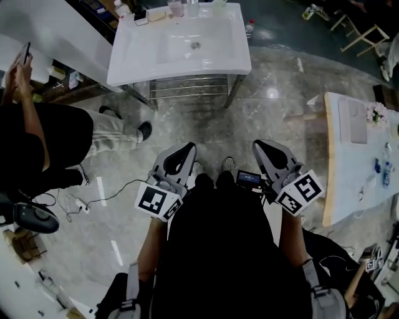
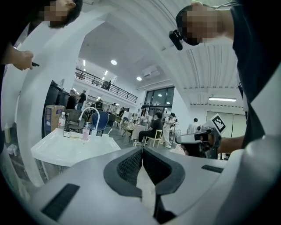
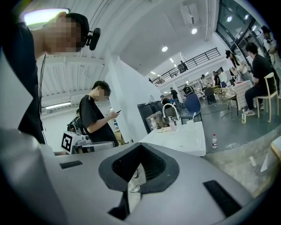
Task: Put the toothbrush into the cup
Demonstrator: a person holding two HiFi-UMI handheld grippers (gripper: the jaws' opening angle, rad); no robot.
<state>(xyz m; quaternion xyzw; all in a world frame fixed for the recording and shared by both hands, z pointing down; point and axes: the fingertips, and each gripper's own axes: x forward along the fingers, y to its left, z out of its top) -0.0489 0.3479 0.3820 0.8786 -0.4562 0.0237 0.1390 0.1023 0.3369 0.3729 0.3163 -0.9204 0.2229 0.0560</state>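
Observation:
A white sink basin point(image 1: 181, 47) stands on a metal frame across the floor ahead of me; it also shows in the left gripper view point(image 2: 70, 149) and the right gripper view point(image 3: 184, 138). Small items line its back rim by the faucet: a pink container point(image 1: 176, 7) and a pale cup point(image 1: 218, 5). I cannot make out a toothbrush at this distance. My left gripper point(image 1: 187, 147) point(image 2: 142, 147) is held in front of my body, shut and empty. My right gripper point(image 1: 259, 145) point(image 3: 138, 144) is beside it, also shut with nothing between its jaws. Both are far from the sink.
A person in black point(image 1: 37, 143) stands at the left holding a phone. A wooden-edged table point(image 1: 330, 187) with small items runs along the right. A bottle point(image 1: 250, 28) stands on the floor beside the sink. Cables point(image 1: 81, 202) lie on the floor at the left.

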